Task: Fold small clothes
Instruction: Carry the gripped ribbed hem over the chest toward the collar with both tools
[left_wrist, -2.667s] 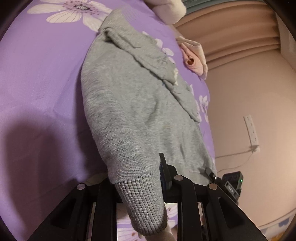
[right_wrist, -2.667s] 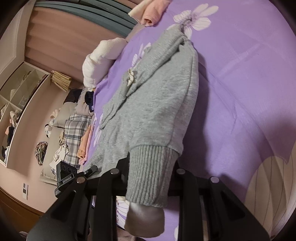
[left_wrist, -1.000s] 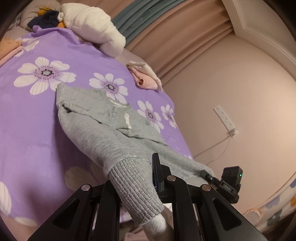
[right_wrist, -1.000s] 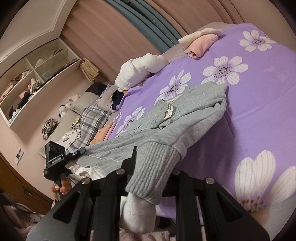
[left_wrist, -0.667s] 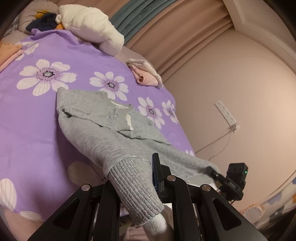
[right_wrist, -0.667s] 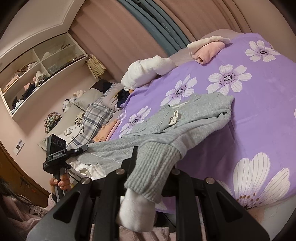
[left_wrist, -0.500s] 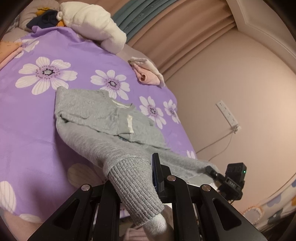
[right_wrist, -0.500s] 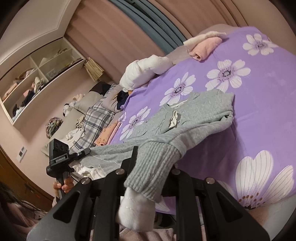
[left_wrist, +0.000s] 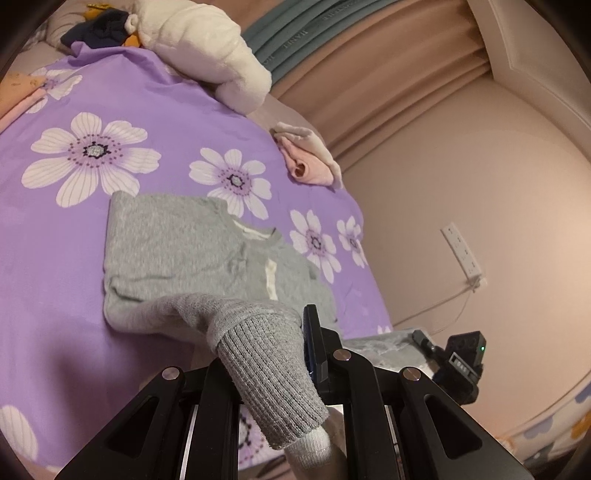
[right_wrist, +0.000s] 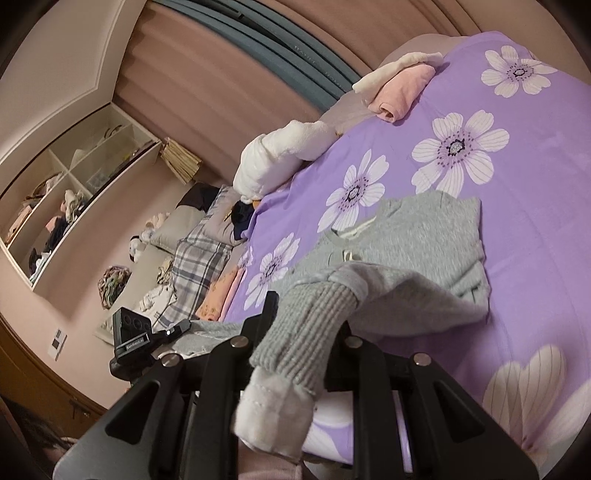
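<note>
Gripping one ribbed hem corner each, the left gripper (left_wrist: 291, 354) and right gripper (right_wrist: 306, 332) stay clamped on the sweater (left_wrist: 177, 251), top half lying on the bed (left_wrist: 55, 229) (probably to fold the hem forward).

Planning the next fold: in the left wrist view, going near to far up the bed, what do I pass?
Ribbed cuff in the left gripper → gray sweater body → folded pink garment → white plush bundle → curtains.

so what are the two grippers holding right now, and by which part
Both hold the grey sweater: the left gripper is shut on one ribbed cuff, the right gripper on the other ribbed cuff.
</note>
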